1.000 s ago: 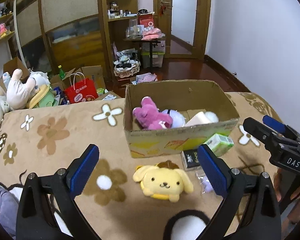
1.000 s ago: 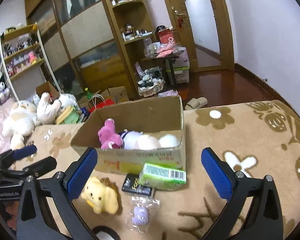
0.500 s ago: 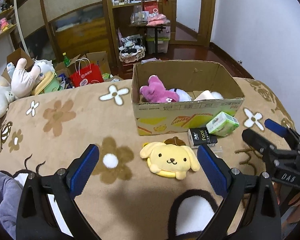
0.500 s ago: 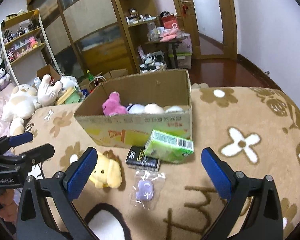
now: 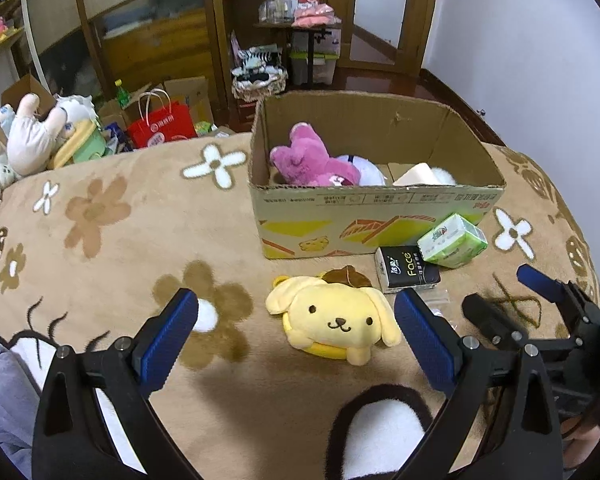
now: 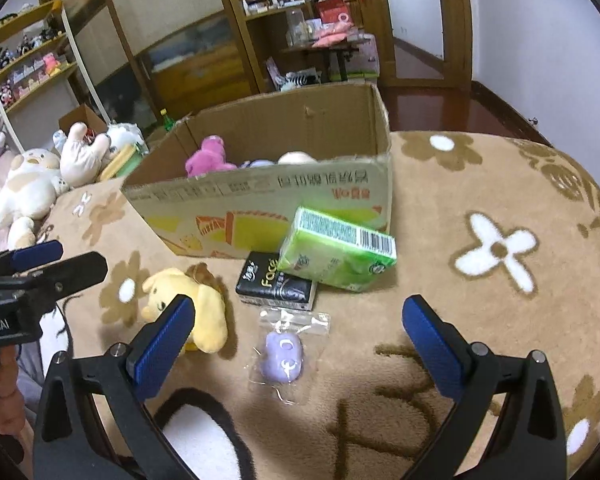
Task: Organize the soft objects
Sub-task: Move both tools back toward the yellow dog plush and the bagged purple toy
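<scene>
The left gripper (image 5: 296, 334), jaws spread wide, hangs over a yellow dog plush (image 5: 334, 318) lying on the flowered blanket (image 5: 120, 240) just near of the cardboard box (image 5: 376, 216).

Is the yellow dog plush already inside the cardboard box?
No. The yellow dog plush lies on the flowered blanket in front of the cardboard box, between the fingers of the open left gripper.

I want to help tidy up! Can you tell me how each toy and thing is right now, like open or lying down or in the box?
cardboard box: open, upright.
pink plush: lying inside the box.
yellow dog plush: face up on the blanket.
green tissue pack: tilted against the box.
black tissue pack: flat.
left gripper: open, empty.
right gripper: open, empty.
</scene>
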{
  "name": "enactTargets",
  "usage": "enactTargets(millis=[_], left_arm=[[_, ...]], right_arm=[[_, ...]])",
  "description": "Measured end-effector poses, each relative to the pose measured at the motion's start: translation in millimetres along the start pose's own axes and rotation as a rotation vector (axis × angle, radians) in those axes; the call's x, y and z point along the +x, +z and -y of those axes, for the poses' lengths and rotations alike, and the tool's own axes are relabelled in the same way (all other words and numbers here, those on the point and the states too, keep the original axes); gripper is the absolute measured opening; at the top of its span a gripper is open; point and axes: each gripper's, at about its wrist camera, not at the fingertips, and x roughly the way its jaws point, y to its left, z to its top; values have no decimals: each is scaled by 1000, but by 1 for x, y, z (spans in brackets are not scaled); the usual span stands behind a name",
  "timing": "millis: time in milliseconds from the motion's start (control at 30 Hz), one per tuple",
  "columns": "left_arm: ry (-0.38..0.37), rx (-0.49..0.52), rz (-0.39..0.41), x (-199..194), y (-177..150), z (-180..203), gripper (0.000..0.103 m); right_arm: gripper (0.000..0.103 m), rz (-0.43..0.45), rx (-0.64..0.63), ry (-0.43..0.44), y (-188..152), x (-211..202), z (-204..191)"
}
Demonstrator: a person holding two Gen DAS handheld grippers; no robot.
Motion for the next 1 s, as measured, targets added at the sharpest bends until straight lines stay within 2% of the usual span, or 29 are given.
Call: enactTargets(millis=[300,533,1000], left_arm=[[-6,5,-26,18,5,6,98],[-48,-26,-87,39,7,7,98],[-104,-3,-160,70,1,17,98]], right_arm=[[103,-56,7,-38,-3,22,3],[103,-89,-8,-81,-5,35,2],[103,-177,-12,-77,-13,63,2]])
